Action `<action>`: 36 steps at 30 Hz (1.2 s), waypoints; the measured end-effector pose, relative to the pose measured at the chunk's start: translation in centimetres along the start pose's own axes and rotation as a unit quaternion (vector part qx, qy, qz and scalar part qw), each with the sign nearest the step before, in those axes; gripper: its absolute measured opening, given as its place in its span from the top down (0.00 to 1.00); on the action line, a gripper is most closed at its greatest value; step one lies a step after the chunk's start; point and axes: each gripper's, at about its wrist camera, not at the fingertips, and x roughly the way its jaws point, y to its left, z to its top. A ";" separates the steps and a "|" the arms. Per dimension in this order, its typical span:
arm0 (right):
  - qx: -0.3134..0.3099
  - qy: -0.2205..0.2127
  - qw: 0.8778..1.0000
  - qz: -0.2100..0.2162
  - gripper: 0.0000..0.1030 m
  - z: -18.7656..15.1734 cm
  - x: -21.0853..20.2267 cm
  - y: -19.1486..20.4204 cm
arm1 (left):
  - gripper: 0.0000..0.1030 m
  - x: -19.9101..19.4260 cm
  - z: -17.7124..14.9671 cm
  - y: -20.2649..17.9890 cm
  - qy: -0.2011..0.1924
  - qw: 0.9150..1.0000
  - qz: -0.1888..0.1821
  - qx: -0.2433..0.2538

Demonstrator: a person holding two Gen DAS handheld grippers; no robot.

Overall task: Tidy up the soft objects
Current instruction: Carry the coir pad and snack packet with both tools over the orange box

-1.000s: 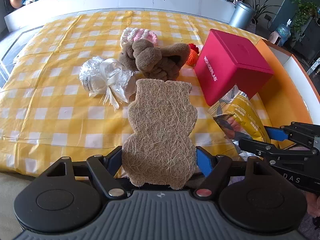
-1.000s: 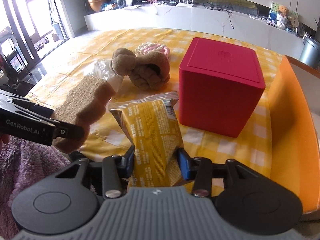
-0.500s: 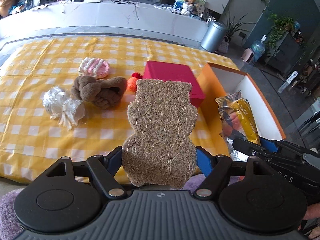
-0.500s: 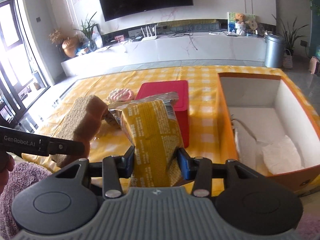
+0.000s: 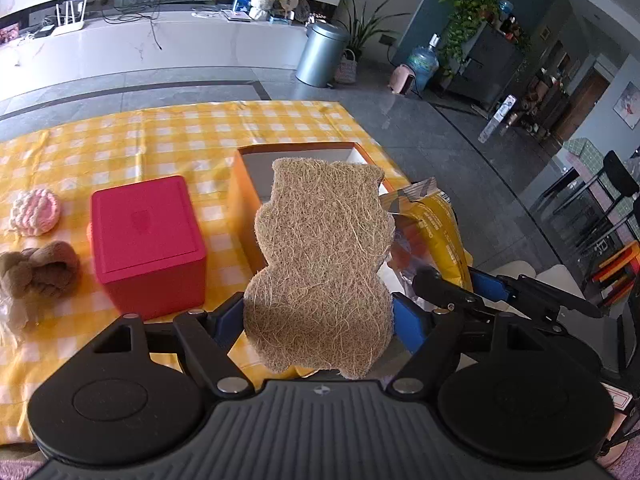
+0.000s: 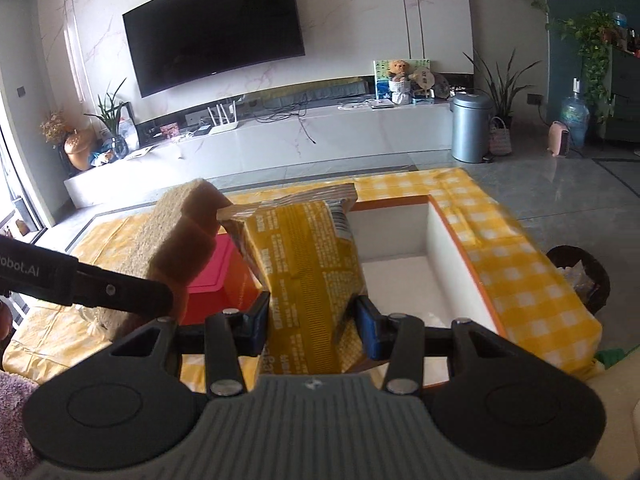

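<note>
Both grippers tilted down over orange box (image 6: 460,240) w/ white inside. Left gripper (image 5: 318,312) clamps fibrous, bear-shaped loofah sponge (image 5: 320,256), upright. Right gripper (image 6: 314,318) grips crinkly yellow snack bag (image 6: 308,272). Smooth red cube (image 5: 146,240) beside box.

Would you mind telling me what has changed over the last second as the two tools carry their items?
Both tools have swung from the toys toward the orange box. The left tool now holds the brown fibre sponge in front of it, the right tool the yellow snack bag over its opening. Both grips are unchanged; the red box and knotted plush have stayed put.
</note>
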 end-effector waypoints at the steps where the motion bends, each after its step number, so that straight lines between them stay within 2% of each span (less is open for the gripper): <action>1: 0.000 0.003 1.000 -0.005 0.57 0.2 0.2 -0.6 | 0.15 0.9 0.6 -0.6 0.008 1.000 -0.002 0.003; 5: -0.013 0.018 0.999 -0.039 0.57 0.6 1.4 -2.9 | 0.15 4.8 2.5 -2.4 0.042 0.999 0.004 0.018; 10: -0.034 0.050 0.996 -0.066 0.57 0.3 3.9 -5.5 | 0.15 8.7 3.1 -4.3 0.079 0.996 0.022 0.044; 18: -0.062 0.099 0.990 -0.084 0.57 -0.5 8.2 -7.9 | 0.15 13.0 2.8 -4.0 0.126 0.989 0.048 0.063; 28: -0.123 0.140 0.979 -0.086 0.64 -1.4 12.1 -7.2 | 0.15 16.7 2.3 -4.7 0.151 0.977 0.083 0.123; 31: -0.126 0.143 0.978 -0.086 0.70 -1.5 12.6 -7.2 | 0.14 17.3 2.1 -4.5 0.152 0.976 0.083 0.130; 36: -0.140 0.144 0.975 -0.094 0.70 -1.5 12.6 -6.8 | 0.14 17.6 2.2 -4.5 0.148 0.976 0.079 0.139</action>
